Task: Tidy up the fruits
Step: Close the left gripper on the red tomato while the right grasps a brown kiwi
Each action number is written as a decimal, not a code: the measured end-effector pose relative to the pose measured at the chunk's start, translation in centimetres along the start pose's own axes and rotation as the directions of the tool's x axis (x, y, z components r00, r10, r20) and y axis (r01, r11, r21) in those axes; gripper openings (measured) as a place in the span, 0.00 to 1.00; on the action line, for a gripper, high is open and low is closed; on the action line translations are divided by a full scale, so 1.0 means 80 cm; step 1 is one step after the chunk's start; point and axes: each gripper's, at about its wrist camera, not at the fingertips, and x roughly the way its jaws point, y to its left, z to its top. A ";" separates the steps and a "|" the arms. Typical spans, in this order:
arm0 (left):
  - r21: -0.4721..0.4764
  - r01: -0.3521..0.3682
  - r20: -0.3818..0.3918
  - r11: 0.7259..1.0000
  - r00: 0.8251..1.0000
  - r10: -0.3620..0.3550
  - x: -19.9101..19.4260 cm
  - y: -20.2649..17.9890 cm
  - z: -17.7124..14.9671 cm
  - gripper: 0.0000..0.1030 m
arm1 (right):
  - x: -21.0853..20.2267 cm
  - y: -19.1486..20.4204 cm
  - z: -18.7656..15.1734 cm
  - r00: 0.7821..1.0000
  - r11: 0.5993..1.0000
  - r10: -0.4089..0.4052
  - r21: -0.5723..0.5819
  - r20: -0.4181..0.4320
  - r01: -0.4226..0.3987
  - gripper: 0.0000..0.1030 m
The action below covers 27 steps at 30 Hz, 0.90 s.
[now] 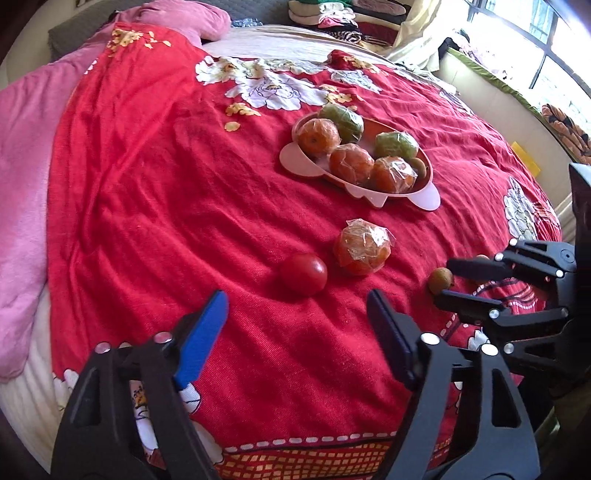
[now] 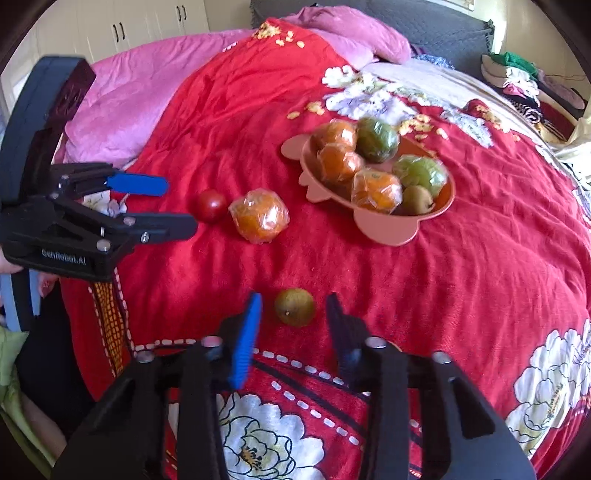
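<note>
A pink plate (image 1: 295, 164) (image 2: 384, 230) on the red bedspread holds wrapped oranges (image 1: 351, 164) (image 2: 340, 160), green fruits (image 1: 395, 144) (image 2: 419, 173) and a small brown fruit (image 2: 416, 199). On the blanket lie a wrapped orange (image 1: 362, 249) (image 2: 259, 216), a red tomato (image 1: 303, 274) (image 2: 211, 205) and a small brown fruit (image 1: 440, 280) (image 2: 294, 306). My left gripper (image 1: 297, 310) (image 2: 181, 205) is open, just short of the tomato. My right gripper (image 2: 293, 306) (image 1: 443, 278) is open, jaws either side of the small brown fruit.
The red floral bedspread (image 1: 184, 184) covers a bed. A pink blanket (image 1: 26, 147) (image 2: 147, 92) lies at the left. Folded clothes (image 1: 332, 18) are piled at the bed's far end. A window (image 1: 535, 48) is at the right.
</note>
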 end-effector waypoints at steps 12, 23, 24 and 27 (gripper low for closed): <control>0.013 0.045 -0.022 0.999 0.999 -0.045 0.023 0.000 0.014 0.32 | -0.007 -0.012 -0.002 0.999 0.999 0.025 0.044 0.026 -0.026 0.22; -0.005 0.084 -0.041 0.996 0.996 -0.084 0.037 0.007 0.021 0.21 | -0.019 -0.017 0.003 0.998 0.998 0.032 0.051 0.052 -0.035 0.22; -0.005 0.084 -0.039 0.996 0.996 -0.084 0.035 0.008 0.022 0.21 | -0.020 -0.018 0.004 0.998 0.998 0.034 0.054 0.055 -0.037 0.22; -0.008 0.085 -0.020 0.996 0.996 -0.085 0.025 0.009 0.026 0.21 | -0.026 -0.021 0.008 0.997 0.998 0.032 0.059 0.070 -0.036 0.22</control>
